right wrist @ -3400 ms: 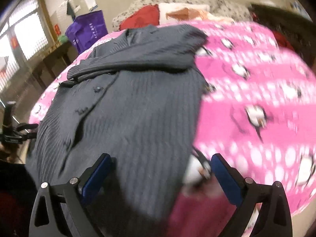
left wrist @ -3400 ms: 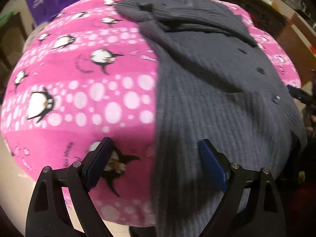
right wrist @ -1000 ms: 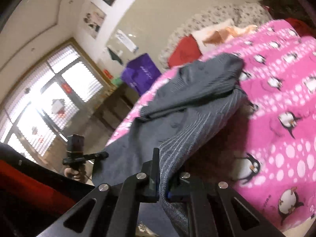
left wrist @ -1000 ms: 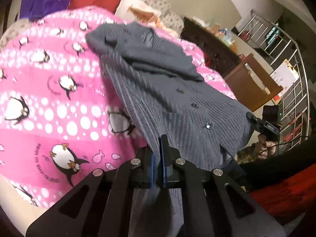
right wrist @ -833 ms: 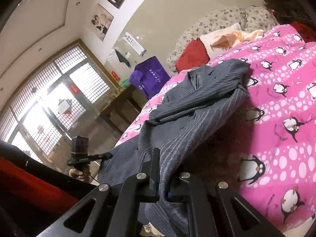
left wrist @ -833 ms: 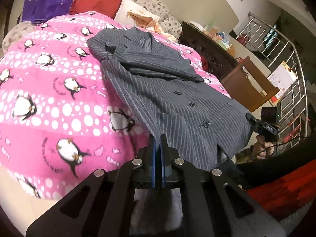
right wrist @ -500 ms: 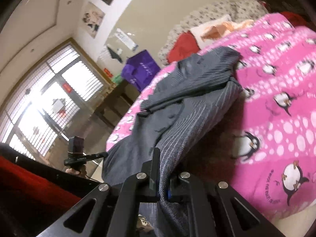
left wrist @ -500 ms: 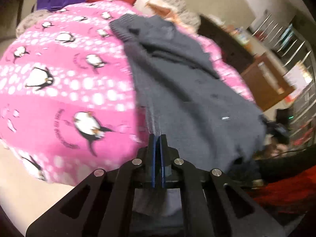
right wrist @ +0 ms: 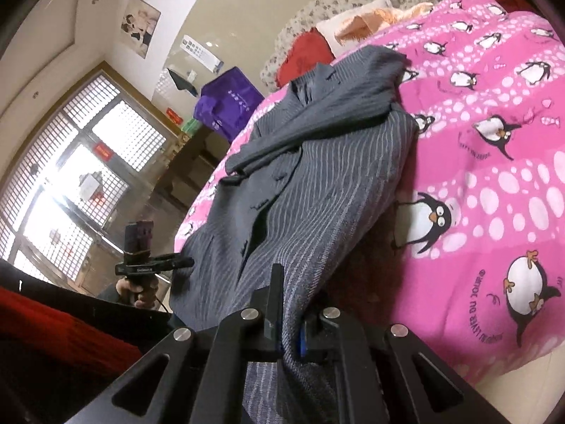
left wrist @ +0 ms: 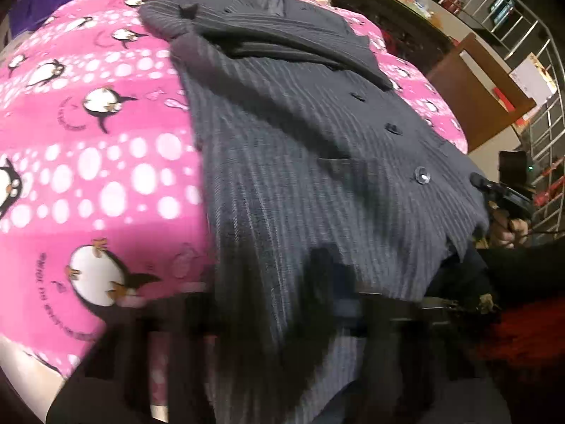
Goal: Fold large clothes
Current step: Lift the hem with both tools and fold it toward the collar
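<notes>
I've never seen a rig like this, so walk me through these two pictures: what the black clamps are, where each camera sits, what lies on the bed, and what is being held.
No robot here: a person holds a two-finger clamp in each hand, with a wide-angle camera on each looking along its fingers. One picture is from the left gripper, badly blurred; its jaws are opening, with cloth lying over them. The other is from the right gripper, shut on the hem of the grey pinstriped jacket. The jacket lies buttoned on a pink penguin blanket covering the bed, its sleeve folded across the chest. In the right view, the left gripper also shows at the jacket's far edge, in the person's hand.
</notes>
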The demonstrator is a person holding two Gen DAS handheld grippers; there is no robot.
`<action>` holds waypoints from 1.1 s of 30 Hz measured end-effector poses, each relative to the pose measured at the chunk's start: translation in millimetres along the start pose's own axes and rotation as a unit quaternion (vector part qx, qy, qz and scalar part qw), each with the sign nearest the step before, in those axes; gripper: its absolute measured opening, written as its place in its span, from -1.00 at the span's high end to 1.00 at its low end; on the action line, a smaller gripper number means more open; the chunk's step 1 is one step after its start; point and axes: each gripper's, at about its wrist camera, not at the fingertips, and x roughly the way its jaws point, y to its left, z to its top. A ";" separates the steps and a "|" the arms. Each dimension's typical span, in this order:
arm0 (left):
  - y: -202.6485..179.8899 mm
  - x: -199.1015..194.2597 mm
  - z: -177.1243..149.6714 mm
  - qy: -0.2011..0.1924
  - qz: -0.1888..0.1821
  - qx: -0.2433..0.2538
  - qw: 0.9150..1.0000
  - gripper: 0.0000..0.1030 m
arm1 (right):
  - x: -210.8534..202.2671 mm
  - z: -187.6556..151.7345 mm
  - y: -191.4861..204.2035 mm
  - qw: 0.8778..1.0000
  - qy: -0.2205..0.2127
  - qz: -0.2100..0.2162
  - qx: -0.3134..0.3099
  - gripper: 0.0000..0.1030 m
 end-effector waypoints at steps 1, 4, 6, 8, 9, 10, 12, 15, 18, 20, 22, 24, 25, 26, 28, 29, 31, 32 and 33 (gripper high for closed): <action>0.6 0.3 -1.4 0.002 0.003 -0.005 1.000 0.80 | 2.4 -0.6 -0.3 1.000 0.005 -0.004 -0.002 0.86; 5.7 -7.6 -8.7 -0.011 -0.016 -0.029 0.999 0.89 | 9.9 -1.6 -2.1 1.000 0.019 -0.014 -0.004 0.52; 7.8 -15.2 -11.8 -0.026 -0.029 -0.043 0.998 0.91 | 20.4 -0.7 -4.5 0.999 0.036 -0.033 -0.008 0.19; 8.4 -20.2 -12.1 -0.038 -0.037 -0.053 0.997 0.92 | 34.7 1.4 -4.4 0.998 0.059 -0.028 -0.022 0.20; 7.7 -22.2 -11.6 -0.043 -0.042 -0.055 0.997 0.92 | 41.0 3.5 -1.5 0.997 0.065 -0.018 -0.035 0.22; 6.9 -24.3 -11.1 -0.047 -0.048 -0.057 0.996 0.92 | 44.1 5.9 0.0 0.997 0.062 -0.012 -0.042 0.45; 4.2 -30.0 -9.3 -0.061 -0.059 -0.062 0.994 0.92 | 46.5 13.8 2.3 0.997 0.051 0.034 -0.042 0.84; 1.4 -42.4 -8.3 -0.085 -0.077 -0.068 0.991 0.93 | 33.9 21.5 13.0 0.997 0.021 0.051 -0.057 0.88; -4.2 -62.4 -12.6 -0.109 -0.092 -0.068 0.987 0.93 | 13.5 23.0 23.3 0.996 -0.009 0.068 -0.061 0.89; -14.5 -73.6 -16.7 -0.116 -0.100 -0.057 0.987 0.93 | -4.5 23.1 35.1 0.994 -0.023 0.080 -0.070 0.89; -28.1 -85.9 -22.0 -0.115 -0.102 -0.040 0.987 0.93 | -15.9 23.2 41.5 0.993 -0.030 0.092 -0.072 0.90; -33.8 -96.7 -27.4 -0.117 -0.108 -0.035 0.987 0.93 | -26.4 22.5 44.6 0.992 -0.031 0.102 -0.069 0.90; -36.0 -102.5 -29.5 -0.122 -0.115 -0.036 0.985 0.93 | -30.5 22.5 44.9 0.992 -0.033 0.102 -0.065 0.90; -37.3 -105.4 -29.4 -0.128 -0.116 -0.039 0.984 0.93 | -34.3 23.2 43.6 0.992 -0.036 0.105 -0.059 0.90; -33.0 -112.2 -24.8 -0.150 -0.122 -0.057 0.979 0.93 | -36.8 29.1 42.0 0.992 -0.046 0.103 -0.054 0.90; -28.9 -113.6 -19.3 -0.165 -0.128 -0.072 0.975 0.93 | -37.7 35.5 37.9 0.993 -0.055 0.097 -0.049 0.90; -20.2 -114.0 -1.2 -0.198 -0.135 -0.102 0.966 0.93 | -38.4 55.8 27.8 0.992 -0.084 0.085 -0.032 0.90; -15.5 -115.2 10.1 -0.215 -0.139 -0.116 0.960 0.93 | -36.5 66.3 22.4 0.991 -0.097 0.085 -0.022 0.90; -9.8 -117.1 24.8 -0.233 -0.143 -0.129 0.953 0.93 | -34.6 78.2 18.0 0.990 -0.108 0.086 -0.016 0.90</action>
